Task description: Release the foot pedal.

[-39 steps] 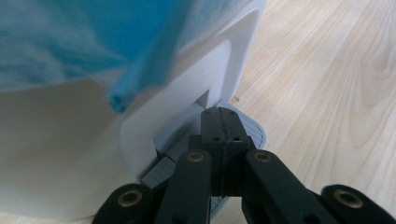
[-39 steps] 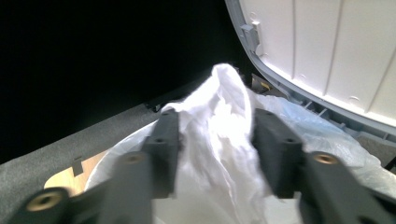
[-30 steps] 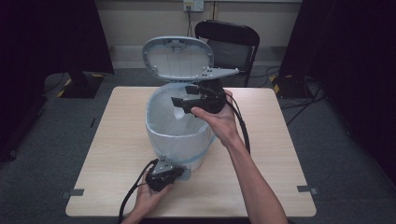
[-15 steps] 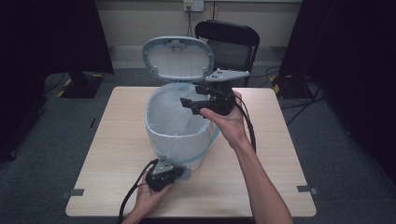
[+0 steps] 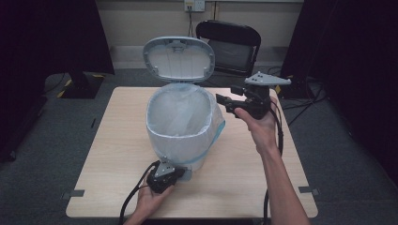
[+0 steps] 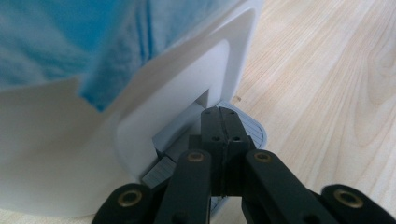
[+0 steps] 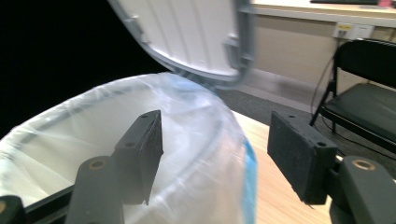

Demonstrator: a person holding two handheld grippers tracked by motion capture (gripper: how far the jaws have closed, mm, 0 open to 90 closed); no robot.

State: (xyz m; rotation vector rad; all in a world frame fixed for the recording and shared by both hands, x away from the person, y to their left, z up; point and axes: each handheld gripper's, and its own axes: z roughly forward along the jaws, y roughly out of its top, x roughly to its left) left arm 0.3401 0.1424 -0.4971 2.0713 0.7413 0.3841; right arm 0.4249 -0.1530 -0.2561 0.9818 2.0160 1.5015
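A white pedal bin (image 5: 180, 136) stood near the middle of the wooden table (image 5: 112, 140), its lid (image 5: 178, 58) raised and a blue-edged liner bag (image 5: 217, 126) folded over its rim. The left tongs (image 5: 174, 174) — jaws pressed together with nothing between them — rested on the grey foot pedal (image 6: 247, 130) at the bin's base. The right tongs (image 5: 224, 101) hung just beside the rim on the bin's right — jaws wide apart, holding nothing.

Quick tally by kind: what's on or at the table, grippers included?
White plastic pedal bin, lid open, clear liner bag: 1
Black handheld grippers: 2, left jaws shut on the grey pedal, right jaws open
Black folding chair: 1
Total: 4
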